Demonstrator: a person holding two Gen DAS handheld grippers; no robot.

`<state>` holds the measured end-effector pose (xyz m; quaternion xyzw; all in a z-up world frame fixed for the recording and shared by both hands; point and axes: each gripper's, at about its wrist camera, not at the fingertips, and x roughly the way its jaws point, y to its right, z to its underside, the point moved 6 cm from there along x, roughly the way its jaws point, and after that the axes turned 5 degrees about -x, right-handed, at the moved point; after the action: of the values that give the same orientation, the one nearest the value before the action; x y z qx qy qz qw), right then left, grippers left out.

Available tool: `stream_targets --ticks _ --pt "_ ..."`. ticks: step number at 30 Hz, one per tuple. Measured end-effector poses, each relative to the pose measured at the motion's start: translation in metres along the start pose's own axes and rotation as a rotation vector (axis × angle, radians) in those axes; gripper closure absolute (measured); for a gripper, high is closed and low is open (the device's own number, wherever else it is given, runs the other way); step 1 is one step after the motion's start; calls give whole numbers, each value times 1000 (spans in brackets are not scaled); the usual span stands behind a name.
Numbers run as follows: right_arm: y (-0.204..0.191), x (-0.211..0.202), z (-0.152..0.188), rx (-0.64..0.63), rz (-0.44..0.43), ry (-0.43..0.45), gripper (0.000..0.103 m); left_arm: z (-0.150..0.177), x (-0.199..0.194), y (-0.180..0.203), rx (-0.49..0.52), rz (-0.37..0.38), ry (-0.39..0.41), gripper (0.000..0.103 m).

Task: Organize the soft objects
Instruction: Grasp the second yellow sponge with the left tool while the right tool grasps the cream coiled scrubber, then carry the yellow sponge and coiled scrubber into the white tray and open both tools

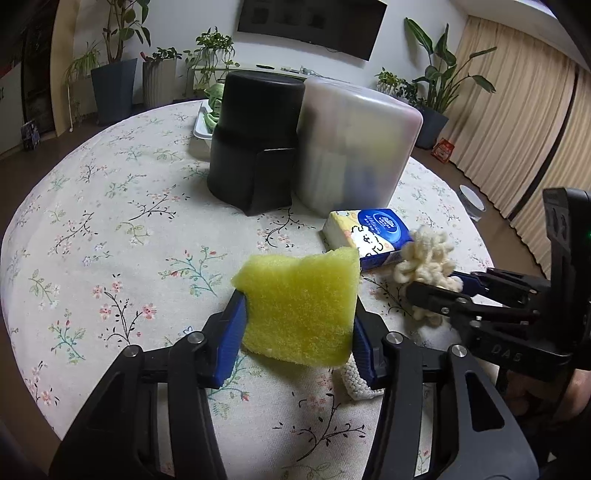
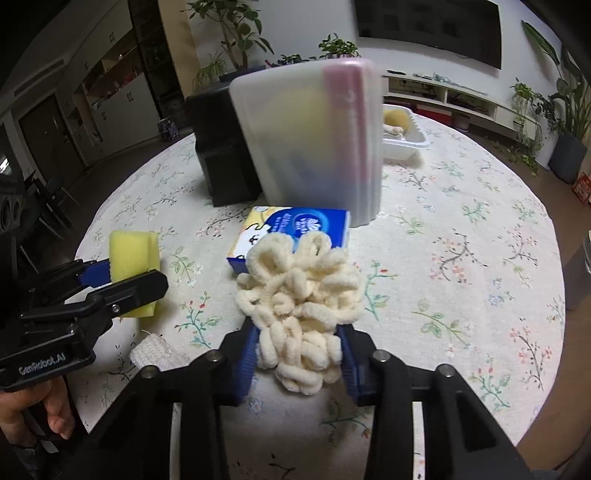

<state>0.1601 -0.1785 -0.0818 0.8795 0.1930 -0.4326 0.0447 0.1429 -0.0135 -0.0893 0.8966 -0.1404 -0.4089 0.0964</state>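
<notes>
Blue fingers (image 1: pixel 236 325) of the left gripper (image 1: pixel 297 332) were clamped on a yellow sponge (image 1: pixel 299 306), 1 pad on each side, holding it upright and clear of the table (image 1: pixel 92 221). In the right wrist view the same gripper (image 2: pixel 107 284) came in from the left with the sponge (image 2: pixel 133 254) pinched between its 2 fingers.

The right gripper (image 2: pixel 299 354) was closed on a cream loop-pile cloth (image 2: pixel 299 299), its blue pads (image 2: pixel 247 354) pressing in from both sides. The cloth bulged out ahead of the fingertips and hung a little below them. From the left wrist view that gripper (image 1: pixel 439 286) reached in from the right, with the cloth (image 1: pixel 428 262) bunched at its tip.

A white knitted piece (image 1: pixel 356 382) lay flat on the table below and just behind the left gripper; the right wrist view showed it (image 2: pixel 155 352) between the 2 grippers.

Just beyond the cloth sat a blue tissue pack (image 2: pixel 291 229) with a cartoon print, lying flat on the floral tablecloth. Behind it stood a frosted bin (image 1: pixel 354 147), touching or nearly touching a black bin (image 1: pixel 255 144) on its left. Farther back a white tray (image 2: pixel 406 142) held a yellow item and some cloth. Potted plants (image 1: pixel 114 70) and a dark wall screen (image 1: pixel 310 26) stood beyond the table.
</notes>
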Motion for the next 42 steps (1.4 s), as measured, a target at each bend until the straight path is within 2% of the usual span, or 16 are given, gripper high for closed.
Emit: stream_targets --ticks 16,25,28,34,37,42 --pt "32 -51 11 30 58 25 67 -2 -17 -7 -21 -21 22 55" --pt "82 -68 1 84 129 25 67 -21 -30 -39 -69 -65 47 55" --pt "113 -71 -7 113 168 27 67 -36 -36 -56 -64 -100 62 55" --pt "174 -80 -33 164 250 54 67 -90 -51 -104 -56 -182 104 55" --pt "204 -81 -53 167 299 61 67 -117 -54 -120 -45 -201 114 55" --pt "241 -70 -103 165 320 75 66 -178 -39 -125 43 -239 111 55"
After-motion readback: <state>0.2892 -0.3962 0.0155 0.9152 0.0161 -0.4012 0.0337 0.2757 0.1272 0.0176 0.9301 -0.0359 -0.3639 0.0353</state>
